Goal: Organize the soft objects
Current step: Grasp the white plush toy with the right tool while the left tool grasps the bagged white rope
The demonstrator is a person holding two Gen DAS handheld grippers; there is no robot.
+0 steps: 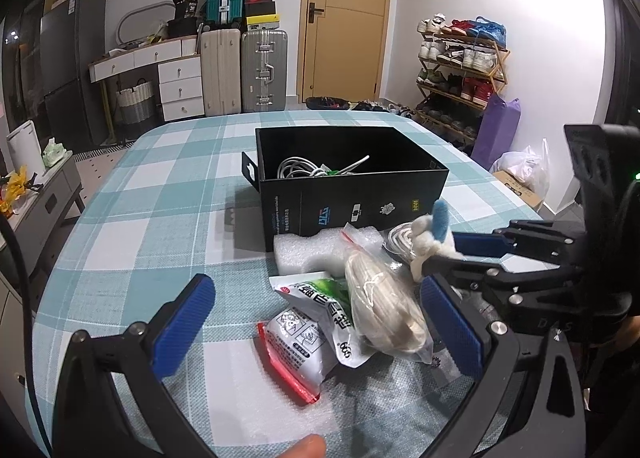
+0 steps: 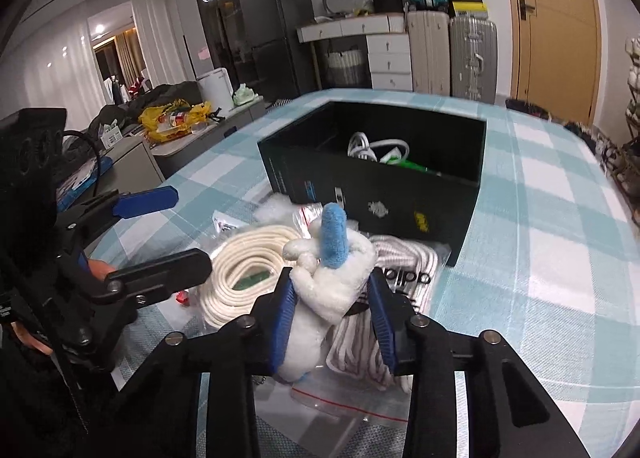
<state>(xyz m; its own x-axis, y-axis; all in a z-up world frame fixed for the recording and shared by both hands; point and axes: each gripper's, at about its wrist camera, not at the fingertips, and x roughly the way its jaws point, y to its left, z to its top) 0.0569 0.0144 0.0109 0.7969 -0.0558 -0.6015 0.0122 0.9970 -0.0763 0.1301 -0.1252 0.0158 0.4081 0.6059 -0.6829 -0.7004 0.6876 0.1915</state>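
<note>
A black open box stands on the checked table and holds white cables; it also shows in the right wrist view. My right gripper is shut on a white plush toy with a blue horn, held just in front of the box; the toy also shows in the left wrist view. My left gripper is open, its fingers either side of a bagged cream rope and white packets. A white foam piece lies against the box.
In the right wrist view a coiled cream rope and a bagged striped rope lie on the checked tablecloth. Suitcases, drawers and a shoe rack stand beyond the table.
</note>
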